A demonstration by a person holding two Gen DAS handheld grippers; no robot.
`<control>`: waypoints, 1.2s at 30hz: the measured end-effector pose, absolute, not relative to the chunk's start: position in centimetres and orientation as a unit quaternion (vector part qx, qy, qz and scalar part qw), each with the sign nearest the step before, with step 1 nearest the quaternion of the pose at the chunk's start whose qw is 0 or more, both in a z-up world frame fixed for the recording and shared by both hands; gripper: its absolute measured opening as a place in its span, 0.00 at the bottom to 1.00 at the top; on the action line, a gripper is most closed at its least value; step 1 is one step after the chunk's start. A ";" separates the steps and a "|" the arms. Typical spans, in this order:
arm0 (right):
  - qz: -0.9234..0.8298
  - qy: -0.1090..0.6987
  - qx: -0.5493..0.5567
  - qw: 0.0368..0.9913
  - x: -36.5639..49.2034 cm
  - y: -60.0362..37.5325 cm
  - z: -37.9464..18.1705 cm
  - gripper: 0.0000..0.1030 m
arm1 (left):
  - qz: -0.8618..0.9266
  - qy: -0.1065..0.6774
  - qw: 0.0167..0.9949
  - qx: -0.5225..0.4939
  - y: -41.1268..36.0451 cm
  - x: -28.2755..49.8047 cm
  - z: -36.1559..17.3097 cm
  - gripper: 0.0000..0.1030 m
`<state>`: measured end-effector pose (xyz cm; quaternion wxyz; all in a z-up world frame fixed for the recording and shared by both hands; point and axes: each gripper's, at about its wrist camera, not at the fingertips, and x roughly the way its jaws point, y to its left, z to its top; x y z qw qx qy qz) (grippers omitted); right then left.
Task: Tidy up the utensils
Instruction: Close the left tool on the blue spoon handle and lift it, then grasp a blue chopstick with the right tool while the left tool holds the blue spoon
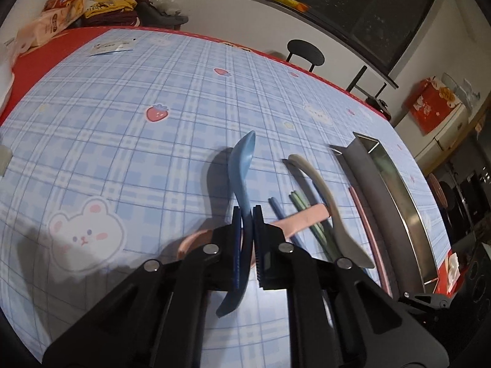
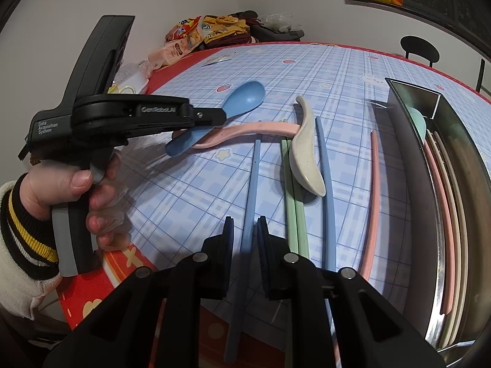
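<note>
It looked like a home dining room: a bunny-print tablecloth (image 1: pixel 122 107) covered the table, with snack bags (image 2: pixel 184 35), a chair (image 1: pixel 305 52) and a dark window (image 1: pixel 368 3) behind.

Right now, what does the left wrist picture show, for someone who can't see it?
The left gripper has its jaws shut on a blue spoon above a blue checked tablecloth. To the right lie a cream spoon, chopsticks and a metal tray.

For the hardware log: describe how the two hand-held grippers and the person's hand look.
Both hand-held grippers, left and right, are matte black with silver pivot pins and ribbed dark-blue fingers. White lettering on the left one's body reads GenRobot.AI; its handle is grey and black. The bare left hand wears a cream sleeve with black-and-yellow cuff.
</note>
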<state>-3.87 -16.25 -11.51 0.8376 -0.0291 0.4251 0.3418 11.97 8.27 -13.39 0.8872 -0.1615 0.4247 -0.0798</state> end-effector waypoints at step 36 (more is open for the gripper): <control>0.320 0.426 -0.070 0.843 -6.9 -17.0 -10.9 0.06 | -0.099 0.345 0.917 -0.176 8.5 1.9 -12.2 0.11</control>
